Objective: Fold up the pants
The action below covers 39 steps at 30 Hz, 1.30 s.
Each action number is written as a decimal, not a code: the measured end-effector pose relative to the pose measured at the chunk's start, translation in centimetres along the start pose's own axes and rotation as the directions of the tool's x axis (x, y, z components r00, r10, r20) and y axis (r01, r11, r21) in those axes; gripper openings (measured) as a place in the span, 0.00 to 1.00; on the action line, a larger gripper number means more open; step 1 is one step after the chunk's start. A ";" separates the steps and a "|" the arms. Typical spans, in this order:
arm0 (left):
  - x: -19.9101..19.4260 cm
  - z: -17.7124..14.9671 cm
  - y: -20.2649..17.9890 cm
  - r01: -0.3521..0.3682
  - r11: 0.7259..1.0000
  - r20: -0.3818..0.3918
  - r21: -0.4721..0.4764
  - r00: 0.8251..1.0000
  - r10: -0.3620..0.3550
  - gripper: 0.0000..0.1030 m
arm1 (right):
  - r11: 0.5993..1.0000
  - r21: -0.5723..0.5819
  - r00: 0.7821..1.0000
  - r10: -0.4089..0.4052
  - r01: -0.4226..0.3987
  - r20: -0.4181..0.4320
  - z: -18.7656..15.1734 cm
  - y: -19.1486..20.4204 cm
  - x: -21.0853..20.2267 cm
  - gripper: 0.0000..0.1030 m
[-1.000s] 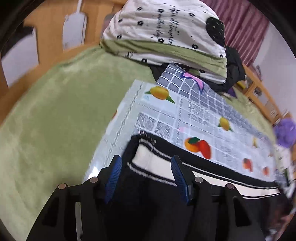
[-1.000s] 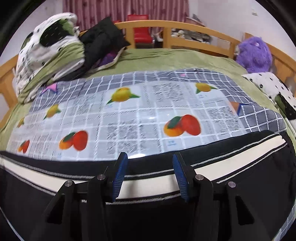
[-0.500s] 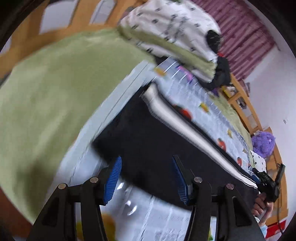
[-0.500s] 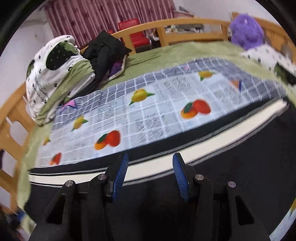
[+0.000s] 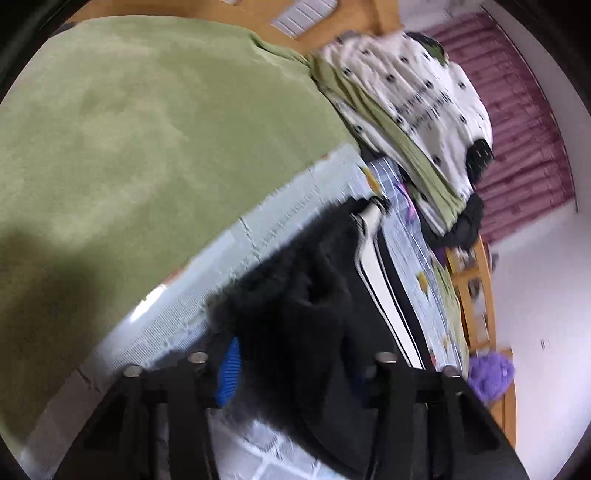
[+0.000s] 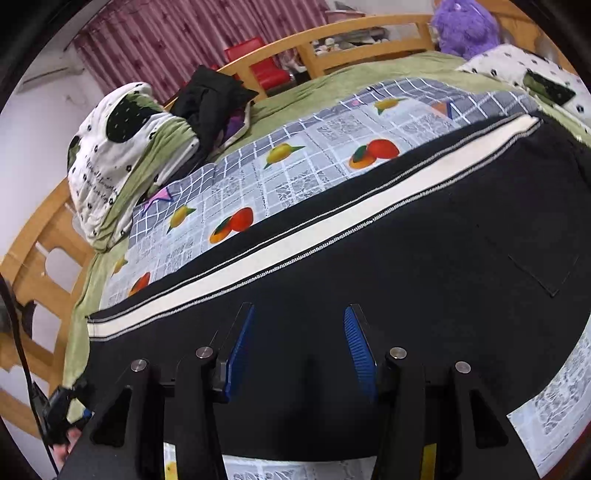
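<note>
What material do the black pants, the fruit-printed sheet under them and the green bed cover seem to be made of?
Black pants: likely a matte knit, judging by the ribbed white side stripe and soft folds.
Fruit-printed sheet: probably plastic or oilcloth; it is smooth and slightly shiny.
Green bed cover: seemingly a fuzzy fleece or plush, matte with a soft nap.

Black pants, fruit-print sheet, green bed.

My pants [image 6: 424,266] are black, with a cream-white stripe edged in thin black-and-white lines down the side. Under them the mat [image 6: 295,162] is a grey-and-white check printed with yellow and orange-red fruit. The blanket [image 5: 147,129] on the bed is plain moss green. The bundled quilt [image 6: 107,158] is white with small black dots and a green lining. The curtain [image 6: 184,40] is maroon, the plush toy [image 6: 465,26] purple. My tongs [image 6: 299,332] are black with blue pads [image 6: 240,343].
</note>
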State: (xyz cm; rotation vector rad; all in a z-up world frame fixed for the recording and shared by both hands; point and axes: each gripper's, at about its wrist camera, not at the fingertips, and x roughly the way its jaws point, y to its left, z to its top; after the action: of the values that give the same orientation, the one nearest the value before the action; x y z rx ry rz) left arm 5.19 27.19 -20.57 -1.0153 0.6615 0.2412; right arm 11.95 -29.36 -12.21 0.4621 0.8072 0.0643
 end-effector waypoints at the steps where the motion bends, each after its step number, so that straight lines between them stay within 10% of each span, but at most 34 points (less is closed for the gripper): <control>1: 0.1 0.1 -0.1 -0.015 1.000 0.008 0.002 1.000 0.015 0.25 | 1.000 -0.016 1.000 -0.009 0.009 0.013 0.0 0.1 -0.4 0.49; 6: -1.1 -0.2 -3.3 -0.098 0.983 0.067 0.153 0.994 0.089 0.18 | 0.996 -0.083 0.998 -0.028 0.032 0.047 0.1 -0.3 -2.1 0.48; 10: -4.0 -2.8 -11.3 -0.252 0.879 0.233 0.404 0.958 0.167 0.17 | 0.996 -0.076 0.999 -0.038 0.040 0.022 0.5 -2.3 -2.4 0.48; 14: -5.2 -7.7 -20.4 -0.249 0.757 0.300 0.604 0.951 0.073 0.17 | 0.997 -0.067 0.999 -0.044 0.045 0.026 0.8 -4.6 -3.6 0.48; 19: -2.8 -16.8 -29.9 0.019 0.648 0.045 0.762 0.996 -0.082 0.16 | 0.994 -0.055 0.994 -0.087 0.090 0.059 1.1 -7.7 -5.7 0.48; 25: 3.3 -27.5 -32.6 0.206 0.551 -0.196 0.809 0.978 -0.076 0.16 | 0.992 0.016 0.987 -0.123 0.122 0.107 1.5 -12.3 -9.5 0.48; 33: 4.5 -31.8 -28.9 0.305 0.519 -0.387 0.798 0.920 0.055 0.33 | 0.994 0.014 0.990 -0.110 0.109 0.088 1.2 -14.2 -9.8 0.49; 36: 2.8 -30.5 -27.8 0.293 0.530 -0.370 0.796 0.928 0.042 0.58 | 0.999 -0.007 0.998 -0.045 0.045 0.051 1.2 -13.2 -8.5 0.49; 39: 0.7 -28.1 -26.3 0.197 0.521 -0.255 0.831 0.966 0.040 0.64 | 0.998 -0.045 0.999 0.034 -0.033 0.018 1.1 -11.3 -6.9 0.49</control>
State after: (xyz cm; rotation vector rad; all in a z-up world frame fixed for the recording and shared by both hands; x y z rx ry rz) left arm 7.14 -10.33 -12.40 -0.0858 0.8280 -0.3073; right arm 6.66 -41.50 -11.63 0.4335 0.7787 0.1087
